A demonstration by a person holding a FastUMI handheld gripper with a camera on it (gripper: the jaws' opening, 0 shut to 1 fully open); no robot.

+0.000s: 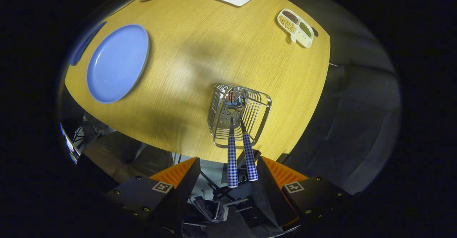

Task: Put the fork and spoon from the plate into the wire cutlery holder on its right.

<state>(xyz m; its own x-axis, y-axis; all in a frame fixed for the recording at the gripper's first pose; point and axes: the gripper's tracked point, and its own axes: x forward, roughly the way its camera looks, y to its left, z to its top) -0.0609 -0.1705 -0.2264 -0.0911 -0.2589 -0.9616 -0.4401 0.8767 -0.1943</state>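
A: What's on the left?
B: The blue plate (117,63), bare, far left on the table (214,48).
A: And the cutlery?
B: Both checked handles (232,161) stand in the wire cutlery holder (239,114), long axes pointing back between the fingers.
A: The gripper (228,175)?
B: Fingers spread apart, gripping nothing; the handles rise between them.

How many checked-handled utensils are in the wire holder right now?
2. Both stand side by side in the wire cutlery holder, handles up: left utensil, right utensil, between the open gripper's fingers, untouched. Plate bare.
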